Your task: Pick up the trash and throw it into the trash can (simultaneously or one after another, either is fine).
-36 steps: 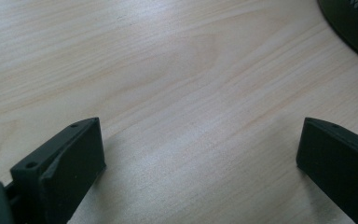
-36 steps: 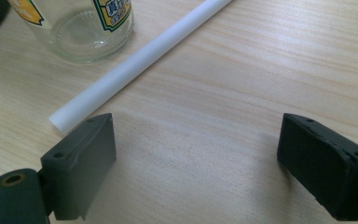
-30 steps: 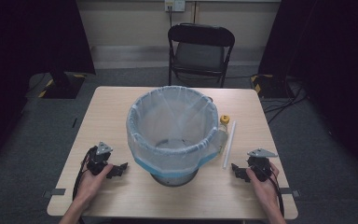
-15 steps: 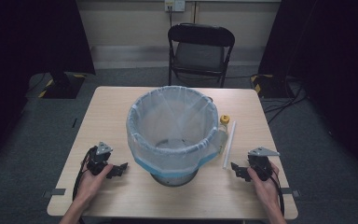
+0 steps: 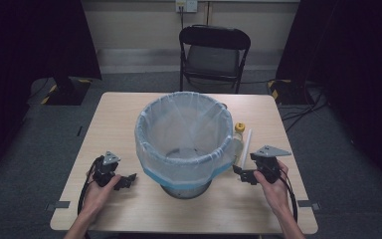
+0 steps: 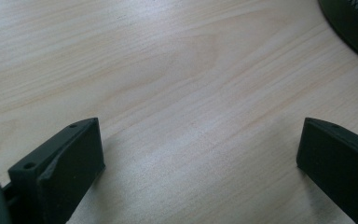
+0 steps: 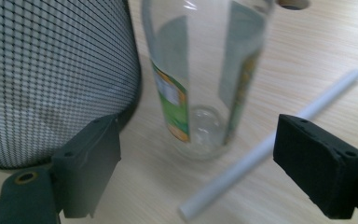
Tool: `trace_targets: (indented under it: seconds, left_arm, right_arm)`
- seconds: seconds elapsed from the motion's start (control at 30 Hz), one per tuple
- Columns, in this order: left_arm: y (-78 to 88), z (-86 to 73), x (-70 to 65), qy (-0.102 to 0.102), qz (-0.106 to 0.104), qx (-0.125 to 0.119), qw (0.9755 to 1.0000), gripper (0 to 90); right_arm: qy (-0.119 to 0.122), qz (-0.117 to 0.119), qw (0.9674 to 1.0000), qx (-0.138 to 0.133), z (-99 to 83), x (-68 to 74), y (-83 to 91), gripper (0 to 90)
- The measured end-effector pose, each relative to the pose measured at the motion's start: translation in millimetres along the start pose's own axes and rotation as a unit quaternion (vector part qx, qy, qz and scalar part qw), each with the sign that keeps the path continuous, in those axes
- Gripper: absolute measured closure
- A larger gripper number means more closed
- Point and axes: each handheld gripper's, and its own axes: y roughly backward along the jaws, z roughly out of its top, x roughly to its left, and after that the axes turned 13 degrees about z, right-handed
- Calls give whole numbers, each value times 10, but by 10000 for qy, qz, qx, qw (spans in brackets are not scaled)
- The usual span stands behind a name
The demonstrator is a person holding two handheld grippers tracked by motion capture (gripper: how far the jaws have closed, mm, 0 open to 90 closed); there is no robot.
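Note:
A mesh waste bin point(image 5: 149, 149) lined with a clear, blue-edged bag stands mid-table. Just right of it stands a clear bottle point(image 5: 237, 142) with a yellow cap and green label, and a white tube point(image 5: 247, 144) lies beside it. My right gripper point(image 5: 240, 174) hovers off the table at the front right, open; its jaws have just been opening, with nothing gripped. In the right gripper view the bottle point(image 7: 200, 70) and the tube point(image 7: 261, 149) lie just ahead of the right gripper point(image 7: 198, 135), the bin point(image 7: 51, 70) at left. My left gripper point(image 5: 128, 180) rests open at the front left.
The wooden table point(image 5: 124, 109) has bare room on its left side and along the front edge. In the left gripper view the left gripper point(image 6: 200, 140) frames bare wood, with the bin's dark base point(image 6: 349, 28) at the top right. A black folding chair point(image 5: 214, 50) stands behind the table.
My right gripper has lifted off the table and moved a little toward the bottle. The left gripper, bin, bottle and tube have stayed where they were.

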Motion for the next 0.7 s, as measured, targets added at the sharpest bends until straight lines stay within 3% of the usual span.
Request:
trace_targets:
  seconds: [0.13, 0.3, 0.47, 0.6, 0.7]
  left_arm:
    - [-1, 0, 0, 1, -4, -3, 10000, 0]
    - [-1, 0, 0, 1, -4, -2, 10000, 0]
    - [0, 0, 0, -1, 0, 1, 10000, 0]
    - [0, 0, 0, -2, 1, 0, 10000, 0]
    - [0, 0, -1, 1, 2, -1, 10000, 0]
  right_arm:
    - [133, 103, 9997, 185, 121, -3, -157, 141]
    - [78, 53, 9998, 153, 212, -101, -278, 140]
    - [51, 72, 9997, 240, 205, -210, -404, 141]
    - [-21, 100, 9997, 217, 153, -234, -508, 150]
    - [72, 92, 9997, 226, 148, -222, -547, 160]
